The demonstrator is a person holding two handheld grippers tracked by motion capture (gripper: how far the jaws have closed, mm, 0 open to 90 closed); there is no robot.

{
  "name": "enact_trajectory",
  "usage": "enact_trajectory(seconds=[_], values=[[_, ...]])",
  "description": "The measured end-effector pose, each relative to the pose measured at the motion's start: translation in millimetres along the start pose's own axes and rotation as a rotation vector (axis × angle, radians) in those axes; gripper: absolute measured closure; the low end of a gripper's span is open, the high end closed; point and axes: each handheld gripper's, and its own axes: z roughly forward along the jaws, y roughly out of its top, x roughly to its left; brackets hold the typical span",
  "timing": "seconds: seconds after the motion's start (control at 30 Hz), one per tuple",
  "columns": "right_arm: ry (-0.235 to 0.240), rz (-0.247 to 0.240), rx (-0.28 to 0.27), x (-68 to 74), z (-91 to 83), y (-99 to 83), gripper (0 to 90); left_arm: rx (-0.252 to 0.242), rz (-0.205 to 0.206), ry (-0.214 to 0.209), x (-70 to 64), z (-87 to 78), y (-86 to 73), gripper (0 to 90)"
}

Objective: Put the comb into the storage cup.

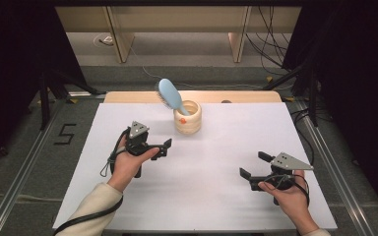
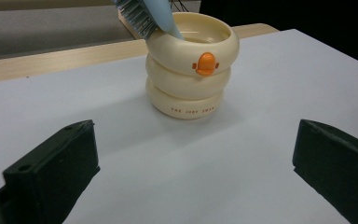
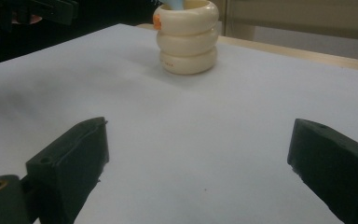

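Centrally, toward the far edge of the white worktop: cream cup of three stacked rings, upright, orange duck-bill mark on the top ring, small lettering on the bottom ring. Inside the cup: blue brush, handle down, head up and leaning toward the far left, bristles facing left and down over the rim. Near left of the cup, well short of touching: left tool, held in the left hand, grey plate on top, jaws spread wide with nothing between, pointing right and slightly away. From the left gripper view: cup straight ahead between the two black jaws, brush head cut off at the top edge. At the near right of the worktop, well apart from the cup: right tool, gripped by the right hand, jaws also spread wide and holding nothing, pointing left and away. From the right gripper view: cup far ahead, left of centre, bare white worktop between the jaws. Beyond the worktop: grey floor, loose cables, wooden panel legs.
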Motion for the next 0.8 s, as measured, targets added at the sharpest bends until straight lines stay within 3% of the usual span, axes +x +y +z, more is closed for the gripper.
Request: enact_trajectory(seconds=[0.33, 0.4, 0.8], values=[[-0.001, -0.001, -0.001, -0.5, -0.7, 0.0, 6.2, -0.010, 0.035, -0.010, 0.3, -18.8, -12.1, 0.0], [-0.001, -0.002, 0.002, -0.5, -0.6, -0.1, 6.1, -0.015, 0.024, -0.033, 1.6, -22.4, -14.6, 0.0], [-0.001, -0.005, 0.005, -0.1, -0.7, -0.1, 6.2, -0.015, 0.052, -0.026, 2.5, -39.4, -26.1, 0.0]])
